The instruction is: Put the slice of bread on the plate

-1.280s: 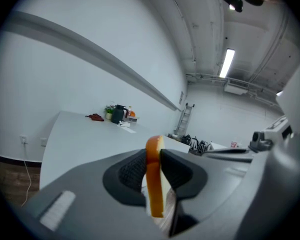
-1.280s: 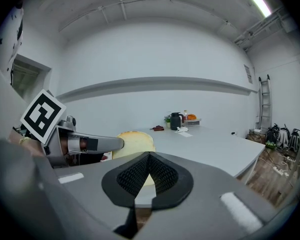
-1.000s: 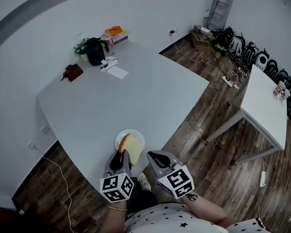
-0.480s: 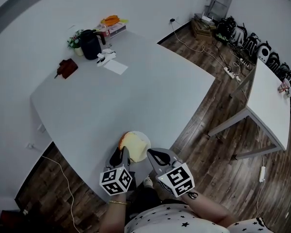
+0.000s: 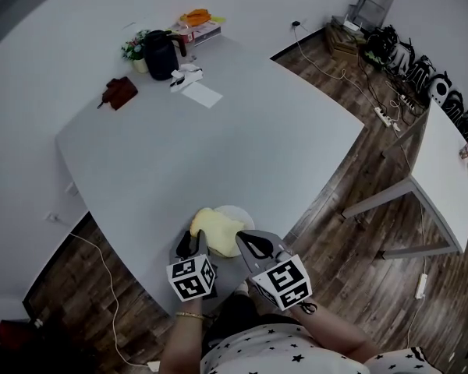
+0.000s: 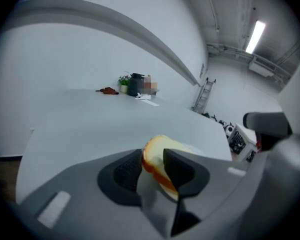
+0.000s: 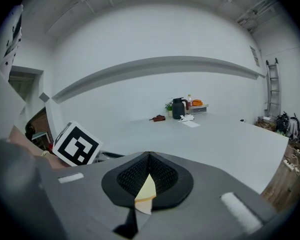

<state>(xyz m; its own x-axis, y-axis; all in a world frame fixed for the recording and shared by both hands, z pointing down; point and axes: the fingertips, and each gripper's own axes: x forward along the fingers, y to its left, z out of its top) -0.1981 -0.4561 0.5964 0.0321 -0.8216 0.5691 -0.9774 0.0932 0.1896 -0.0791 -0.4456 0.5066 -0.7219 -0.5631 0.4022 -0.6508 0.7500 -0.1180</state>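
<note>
My left tongs (image 6: pixel 154 168) are opening round the overhanging bread (image 5: pixel 217 228), which may tip off the plate (image 5: pixel 240 211); my right tongs (image 7: pixel 147 179) pinch a scrap (image 7: pixel 146 195).

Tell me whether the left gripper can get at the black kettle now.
Probably not. The kettle stands at the far end of the table, the left gripper at the near edge, jaws opening around the slice of bread. Nothing blocks the way, but it looks too far.

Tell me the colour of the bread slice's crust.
Orange-brown, around a pale yellow crumb; the left gripper view shows the bread slice best.
</note>
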